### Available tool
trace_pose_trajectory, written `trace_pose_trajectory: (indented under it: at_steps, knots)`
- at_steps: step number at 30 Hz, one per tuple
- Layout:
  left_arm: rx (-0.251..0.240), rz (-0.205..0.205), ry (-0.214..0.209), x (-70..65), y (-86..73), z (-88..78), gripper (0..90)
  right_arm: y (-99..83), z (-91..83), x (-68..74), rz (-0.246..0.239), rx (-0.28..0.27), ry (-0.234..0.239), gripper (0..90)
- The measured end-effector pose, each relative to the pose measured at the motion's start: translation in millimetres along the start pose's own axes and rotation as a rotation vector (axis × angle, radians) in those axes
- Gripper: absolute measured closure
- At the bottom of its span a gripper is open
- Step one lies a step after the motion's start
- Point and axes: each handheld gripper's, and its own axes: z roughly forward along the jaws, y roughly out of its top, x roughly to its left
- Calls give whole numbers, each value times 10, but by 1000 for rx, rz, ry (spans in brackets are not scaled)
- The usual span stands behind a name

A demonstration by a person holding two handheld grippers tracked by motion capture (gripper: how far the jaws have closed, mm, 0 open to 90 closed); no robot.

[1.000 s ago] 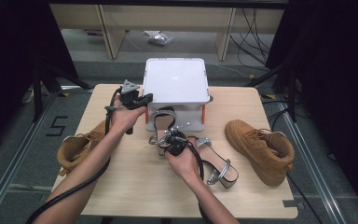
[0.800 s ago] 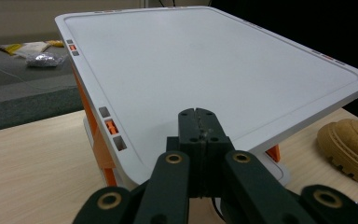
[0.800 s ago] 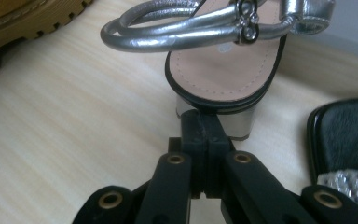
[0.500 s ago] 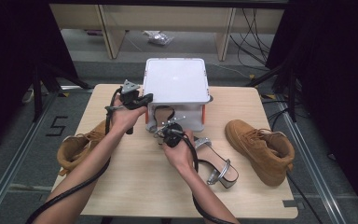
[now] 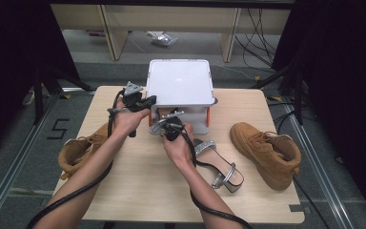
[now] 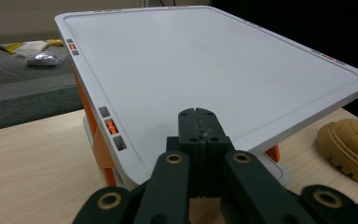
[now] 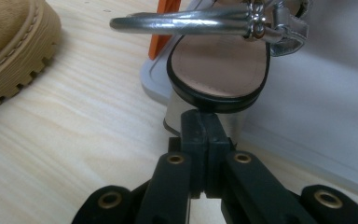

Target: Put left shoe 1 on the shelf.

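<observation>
At the box front: right gripper (image 7: 199,122) pinching the sandal (image 7: 219,65) by its heel
Left gripper (image 6: 199,122): jaws pressed together on the lid (image 6: 205,70) edge
Surface (image 5: 138,191): second sandal (image 5: 218,164), two tan boots (image 5: 267,152)

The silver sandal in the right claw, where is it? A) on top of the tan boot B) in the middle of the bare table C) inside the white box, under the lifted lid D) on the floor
C: the right claw is shut on the silver sandal, which sits in the white box, beneath its raised lid.
</observation>
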Motion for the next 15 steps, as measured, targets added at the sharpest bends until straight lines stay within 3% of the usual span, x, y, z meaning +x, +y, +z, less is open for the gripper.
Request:
trace_pose_trajectory:
  at_steps: [15]
  knots:
    - [1,3,0,0,0,-1,898,60,170,23,-6,-23,-44,900]
